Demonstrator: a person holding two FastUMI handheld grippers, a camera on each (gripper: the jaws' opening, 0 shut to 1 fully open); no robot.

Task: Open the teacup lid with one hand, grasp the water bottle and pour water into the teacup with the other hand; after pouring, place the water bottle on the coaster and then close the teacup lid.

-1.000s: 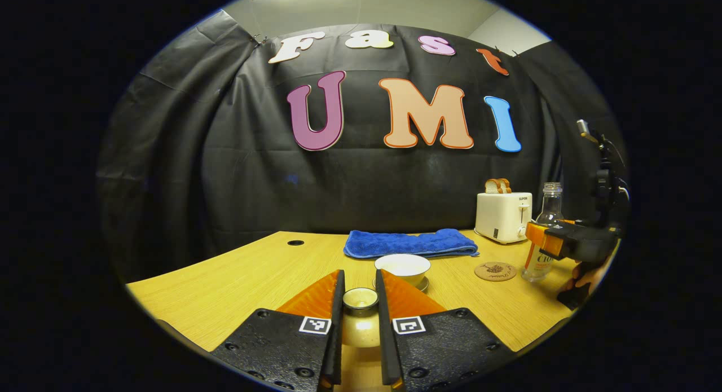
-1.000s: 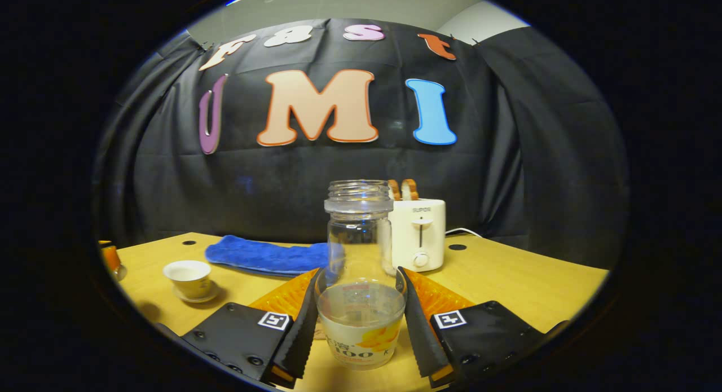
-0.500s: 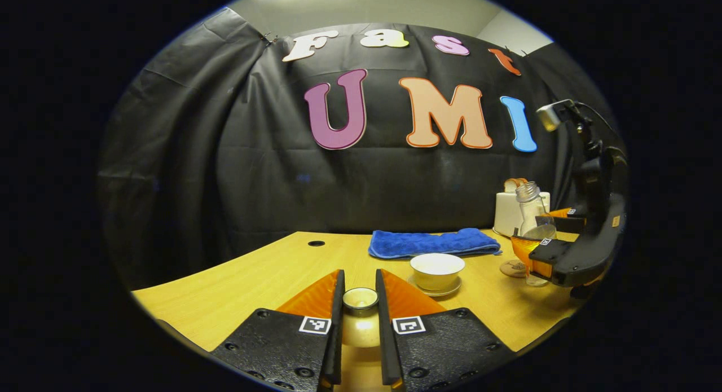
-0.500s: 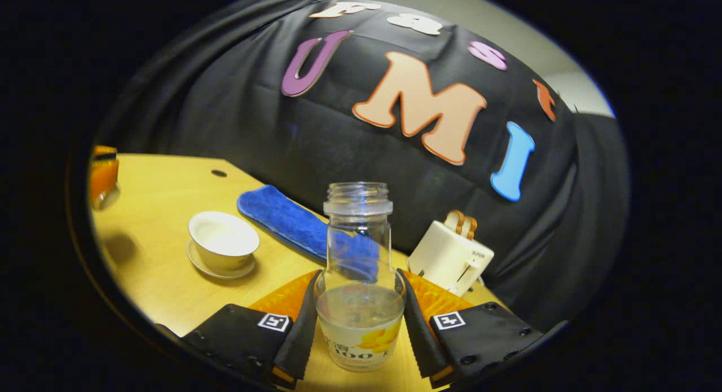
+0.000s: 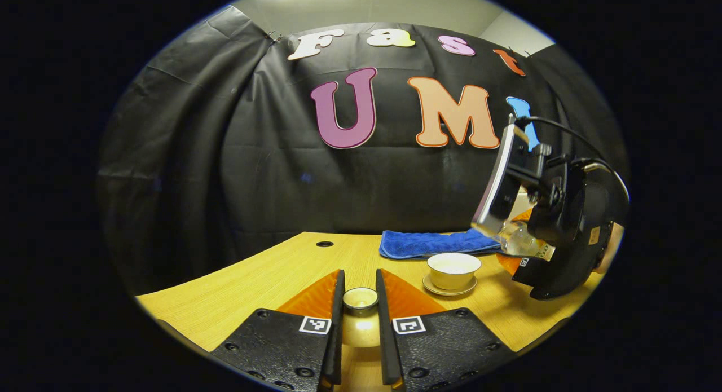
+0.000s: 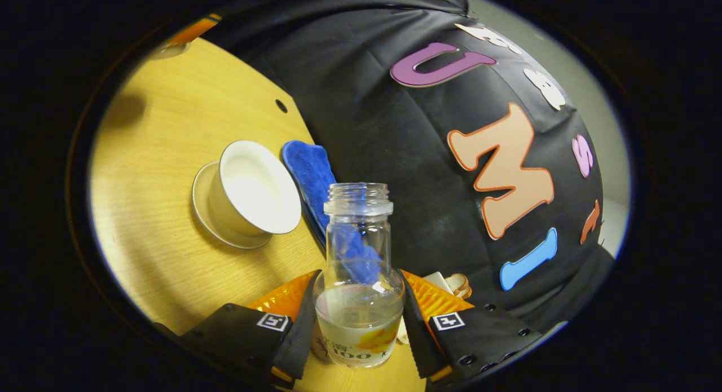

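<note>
Left gripper [image 5: 359, 307] is clamped on the teacup lid [image 5: 360, 299], and right gripper [image 6: 357, 318] squeezes the tilted water bottle [image 6: 359, 279] near the uncovered teacup [image 6: 254, 194]; pouring seemingly hasn't started.

In the left gripper view, the teacup [image 5: 453, 269] sits on its saucer [image 5: 449, 289] on the worktop [image 5: 271, 273], the towel [image 5: 434, 242] behind it at twelve o'clock, the lid [image 5: 360, 299] at eight o'clock.
</note>
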